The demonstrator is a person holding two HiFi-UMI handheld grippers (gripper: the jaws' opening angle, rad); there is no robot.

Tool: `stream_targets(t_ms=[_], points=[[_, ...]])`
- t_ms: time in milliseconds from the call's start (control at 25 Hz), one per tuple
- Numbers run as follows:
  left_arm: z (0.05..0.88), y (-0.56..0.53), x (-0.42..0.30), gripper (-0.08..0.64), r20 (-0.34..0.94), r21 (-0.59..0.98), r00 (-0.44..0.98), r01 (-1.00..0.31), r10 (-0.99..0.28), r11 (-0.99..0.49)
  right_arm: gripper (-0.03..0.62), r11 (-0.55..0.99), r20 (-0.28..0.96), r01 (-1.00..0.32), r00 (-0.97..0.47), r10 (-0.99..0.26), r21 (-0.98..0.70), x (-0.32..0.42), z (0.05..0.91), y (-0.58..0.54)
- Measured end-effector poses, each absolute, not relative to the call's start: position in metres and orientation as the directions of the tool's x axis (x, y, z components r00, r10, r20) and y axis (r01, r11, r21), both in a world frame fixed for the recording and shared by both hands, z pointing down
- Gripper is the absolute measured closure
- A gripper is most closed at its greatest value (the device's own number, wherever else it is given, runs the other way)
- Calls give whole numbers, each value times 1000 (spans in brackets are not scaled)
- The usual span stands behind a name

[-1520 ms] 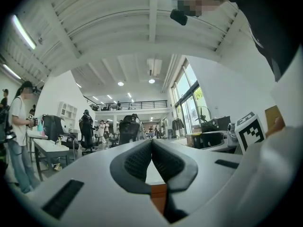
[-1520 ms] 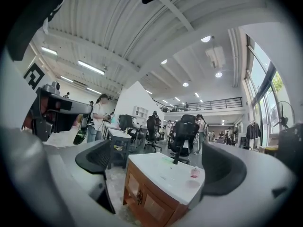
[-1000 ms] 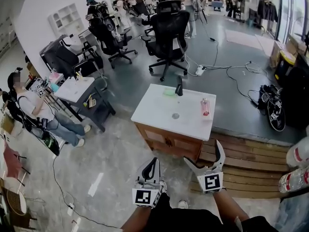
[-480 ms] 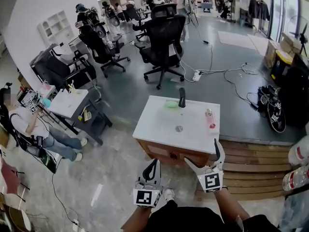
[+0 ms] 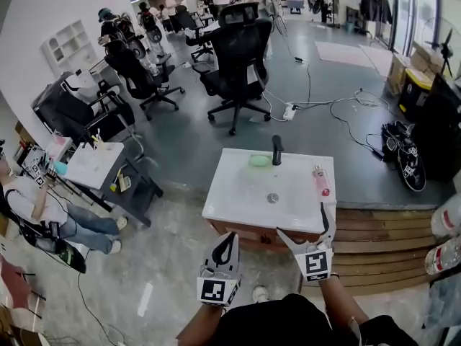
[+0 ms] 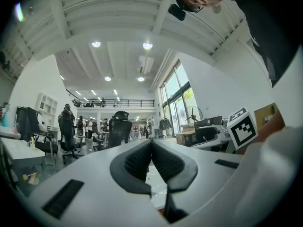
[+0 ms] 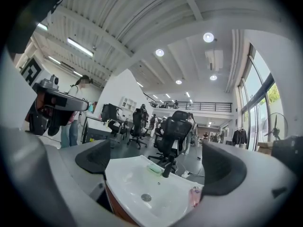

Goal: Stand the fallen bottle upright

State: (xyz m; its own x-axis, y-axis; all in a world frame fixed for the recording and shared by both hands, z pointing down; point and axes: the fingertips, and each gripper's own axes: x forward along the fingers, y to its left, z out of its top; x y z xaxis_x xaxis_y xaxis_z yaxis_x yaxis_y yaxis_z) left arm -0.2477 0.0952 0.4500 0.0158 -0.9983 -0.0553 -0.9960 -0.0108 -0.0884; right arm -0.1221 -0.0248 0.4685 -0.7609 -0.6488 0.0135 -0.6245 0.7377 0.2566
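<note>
**A:** Which step are you on?

**B:** The approach, I'd say. Nothing is gripped. My right gripper (image 5: 302, 225) is spread wide and empty; its own view (image 7: 158, 167) shows only the sink between the jaws. My left gripper (image 5: 227, 247) is clenched on nothing, and its view (image 6: 151, 148) shows the pads pressed together.

**A:** Where's the bottle?

**B:** The pink bottle (image 5: 321, 181) looks to be lying on its side on the flat right rim of the white sink (image 5: 238, 211). That's about 2 o'clock from the drain (image 5: 272, 198). The black faucet (image 5: 276, 150) stands at 12 o'clock, with a green soap (image 5: 259, 160) just beside it.

**A:** And relative to your grippers?

**B:** In the head view it's at about 1 o'clock from the right gripper, apart from it, with the sink's front edge between. In the right gripper view the bottle (image 7: 194, 196) shows low, at 5 o'clock, just inside the right jaw. The left gripper is well apart from it.

**A:** Next move?

**B:** I'd reach the right gripper forward over the rim and line its open jaws across the bottle's body. Then I'd close, tip it up onto its base and let go gently. The rim is narrow, so it could roll into the basin.
</note>
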Motion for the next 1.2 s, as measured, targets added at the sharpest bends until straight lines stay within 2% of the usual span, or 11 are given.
stream_targets(t_ms=[520,1200], points=[[475,15,-291,541,2,-53,49,-997,-999,-49,-6,726,101,-653,-725,-682,214,-138,489,-100],[482,-201,-296,541,30,-77,72,-994,-997,-74,-6,708,176,-671,-686,-706,223,-128,515,-314]])
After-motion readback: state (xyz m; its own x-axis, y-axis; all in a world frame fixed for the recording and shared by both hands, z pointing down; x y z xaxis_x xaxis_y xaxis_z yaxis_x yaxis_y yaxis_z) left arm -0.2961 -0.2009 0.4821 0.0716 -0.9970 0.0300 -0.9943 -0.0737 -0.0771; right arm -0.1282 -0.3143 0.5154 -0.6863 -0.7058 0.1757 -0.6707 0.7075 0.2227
